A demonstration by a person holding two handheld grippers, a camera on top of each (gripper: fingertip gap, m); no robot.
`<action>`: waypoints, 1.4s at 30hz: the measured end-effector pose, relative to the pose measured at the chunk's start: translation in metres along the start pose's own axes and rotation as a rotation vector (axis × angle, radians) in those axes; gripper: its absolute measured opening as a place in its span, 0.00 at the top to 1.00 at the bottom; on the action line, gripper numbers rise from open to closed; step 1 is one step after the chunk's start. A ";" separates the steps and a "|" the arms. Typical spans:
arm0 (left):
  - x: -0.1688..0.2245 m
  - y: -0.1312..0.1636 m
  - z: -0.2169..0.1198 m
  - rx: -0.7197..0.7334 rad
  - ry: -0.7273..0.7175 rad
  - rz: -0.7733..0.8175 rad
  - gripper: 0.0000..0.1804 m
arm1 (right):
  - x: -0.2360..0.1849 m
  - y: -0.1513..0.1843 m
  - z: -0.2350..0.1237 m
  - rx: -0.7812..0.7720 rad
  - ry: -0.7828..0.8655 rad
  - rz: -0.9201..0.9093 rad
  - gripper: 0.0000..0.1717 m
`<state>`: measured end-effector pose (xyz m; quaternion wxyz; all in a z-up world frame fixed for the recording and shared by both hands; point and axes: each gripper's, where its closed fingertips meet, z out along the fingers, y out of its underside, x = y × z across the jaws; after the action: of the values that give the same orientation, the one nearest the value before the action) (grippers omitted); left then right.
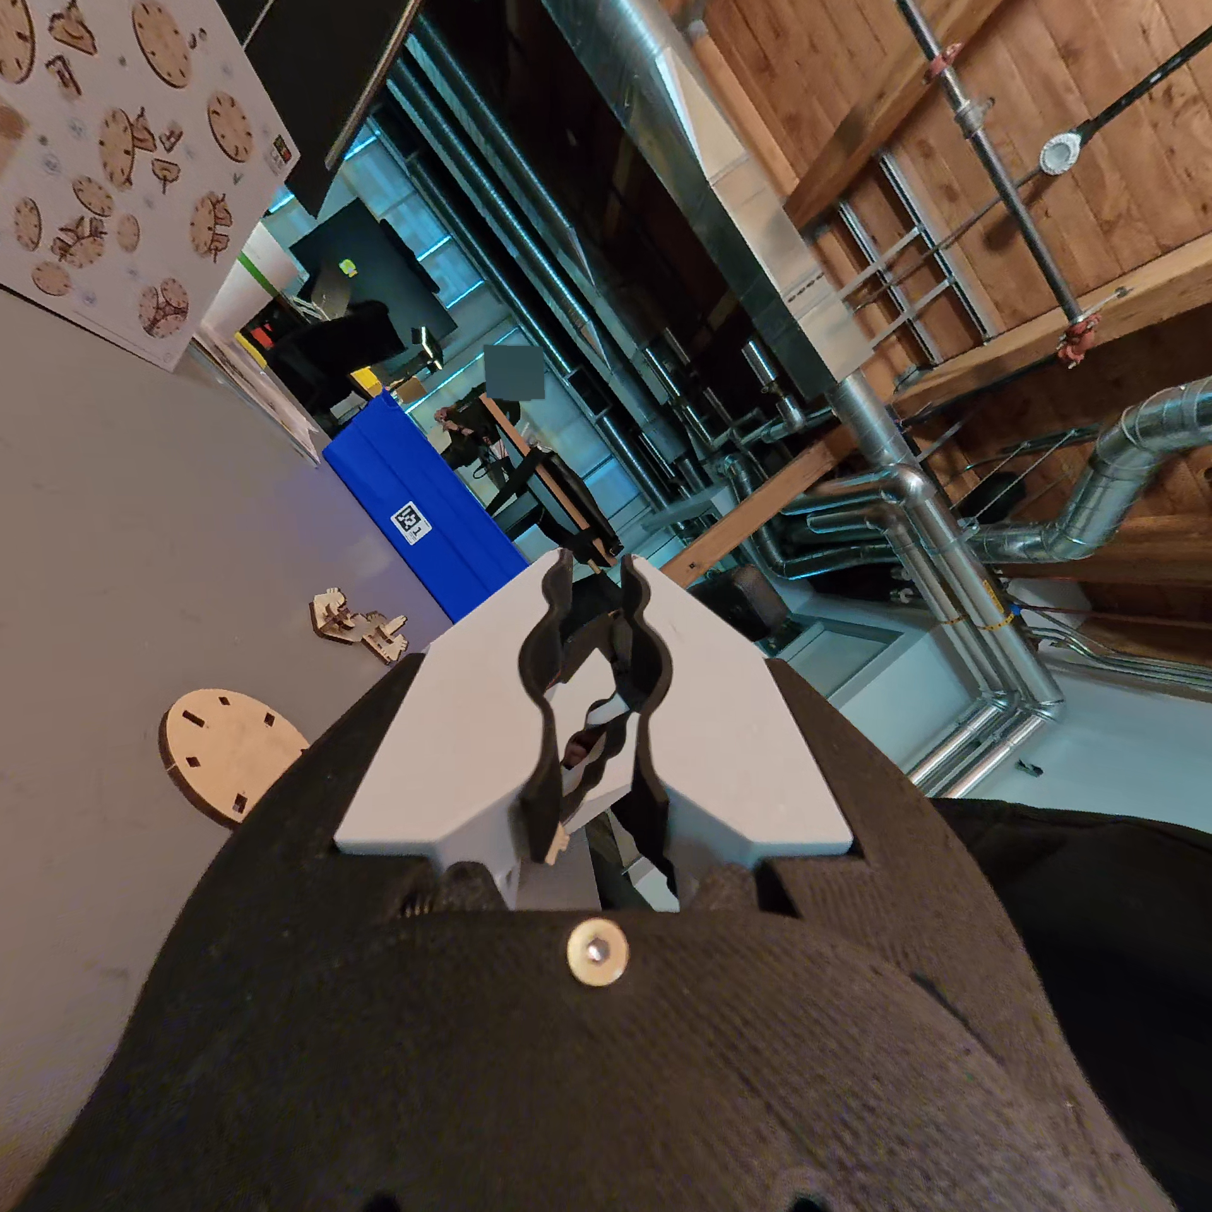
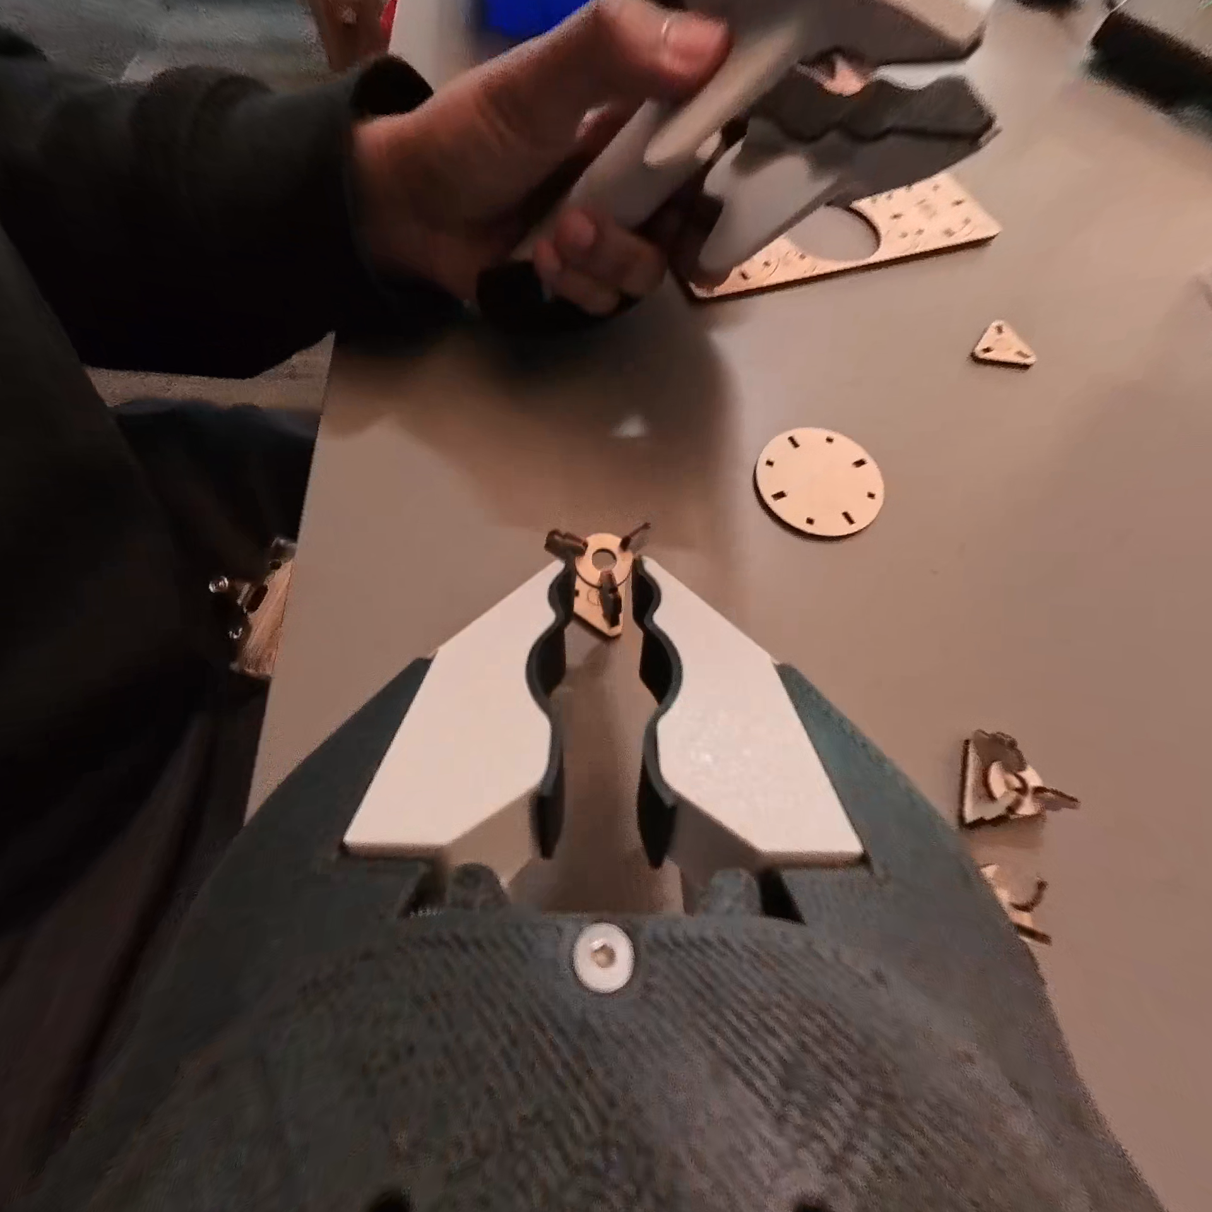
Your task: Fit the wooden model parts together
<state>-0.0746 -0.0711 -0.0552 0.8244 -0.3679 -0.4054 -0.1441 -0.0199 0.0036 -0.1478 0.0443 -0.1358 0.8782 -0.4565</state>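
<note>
My right gripper (image 2: 598, 577) is shut on a small flat wooden piece (image 2: 600, 590) with a round hole and dark pegs. It holds the piece at its fingertips, just above the grey table (image 2: 459, 459). My left gripper (image 1: 593, 564) is raised off the table and tilted towards the ceiling. A thin wooden piece (image 1: 557, 849) sits deep between its pads, which stand close together. In the right wrist view a hand (image 2: 525, 164) holds the blurred left gripper (image 2: 852, 85), with a tan piece between its dark pads.
A round slotted wooden disc (image 2: 820, 482) lies on the table and also shows in the left wrist view (image 1: 229, 754). Around it are a cut-out wooden sheet (image 2: 918, 236), a small triangle (image 2: 1003, 346), part-built pieces (image 2: 1003, 780), a small wooden assembly (image 1: 357, 623), a blue bin (image 1: 420, 511) and a printed sheet (image 1: 131, 164). Tip to tip, the grippers are about 12 cm apart.
</note>
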 end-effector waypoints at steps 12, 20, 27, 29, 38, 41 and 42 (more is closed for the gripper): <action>-0.001 0.001 0.002 -0.006 0.007 -0.015 0.93 | -0.004 0.014 0.014 -0.085 -0.101 -0.059 0.91; -0.001 0.001 0.003 -0.008 0.011 -0.023 0.93 | -0.004 0.018 0.015 -0.124 -0.160 -0.054 0.91; 0.000 0.002 0.004 -0.007 0.024 -0.040 0.92 | 0.000 0.014 0.015 -0.114 -0.175 -0.037 0.91; 0.000 0.002 0.004 -0.006 0.026 -0.042 0.92 | 0.000 0.016 0.016 -0.125 -0.177 -0.043 0.91; 0.000 0.001 0.004 -0.003 0.028 -0.048 0.92 | 0.000 0.014 0.016 -0.121 -0.170 -0.047 0.91; 0.000 0.001 0.004 -0.004 0.028 -0.049 0.92 | -0.001 0.014 0.015 -0.117 -0.163 -0.054 0.91; 0.000 0.002 0.004 -0.006 0.028 -0.050 0.92 | -0.002 0.014 0.015 -0.117 -0.163 -0.054 0.91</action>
<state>-0.0761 -0.0671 -0.0548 0.8251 -0.3580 -0.4022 -0.1708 -0.0182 0.0002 -0.1677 0.0953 -0.1984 0.8929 -0.3929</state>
